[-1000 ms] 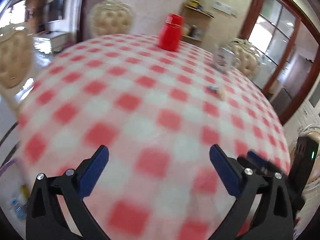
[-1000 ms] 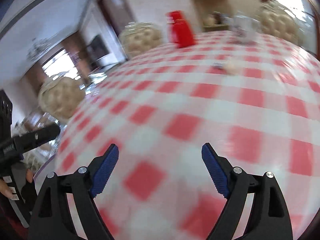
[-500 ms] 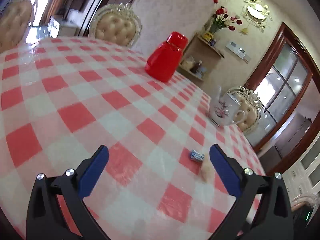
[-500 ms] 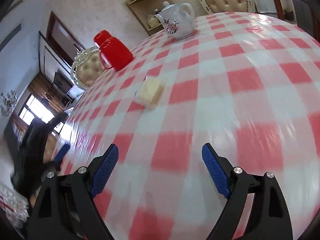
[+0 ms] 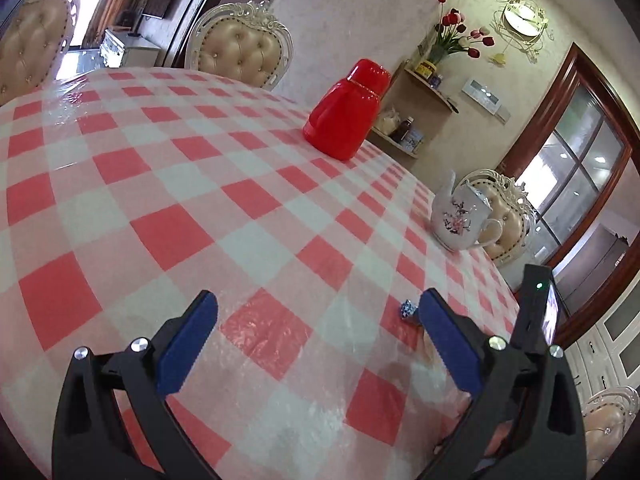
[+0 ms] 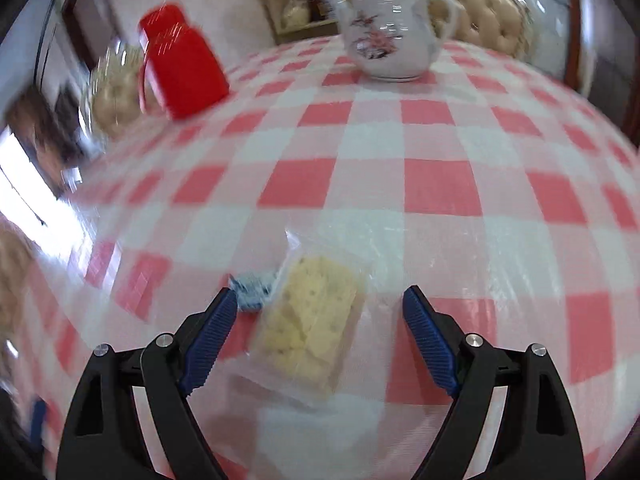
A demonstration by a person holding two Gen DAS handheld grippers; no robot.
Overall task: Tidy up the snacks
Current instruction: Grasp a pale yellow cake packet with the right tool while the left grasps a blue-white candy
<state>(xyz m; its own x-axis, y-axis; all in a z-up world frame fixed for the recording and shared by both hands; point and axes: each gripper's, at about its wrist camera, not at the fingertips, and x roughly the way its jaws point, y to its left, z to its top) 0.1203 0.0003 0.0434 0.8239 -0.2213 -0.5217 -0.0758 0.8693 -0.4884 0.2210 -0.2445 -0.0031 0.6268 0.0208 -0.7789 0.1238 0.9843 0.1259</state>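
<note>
A clear packet of pale yellow crackers lies on the red-and-white checked tablecloth, between the fingers of my open right gripper. A small blue-and-white wrapped candy lies just left of the packet, by the left fingertip. In the left wrist view the same candy peeks out beside the right finger of my open, empty left gripper, which hovers over bare cloth. The right gripper's black body shows at the right.
A red lidded jug stands at the table's far side, also in the right wrist view. A white flowered teapot stands near the right edge. Cushioned chairs ring the table.
Both grippers swung and moved in over the table. The right one has closed in on the cracker packet, which now lies between its fingers. Both stay open.
</note>
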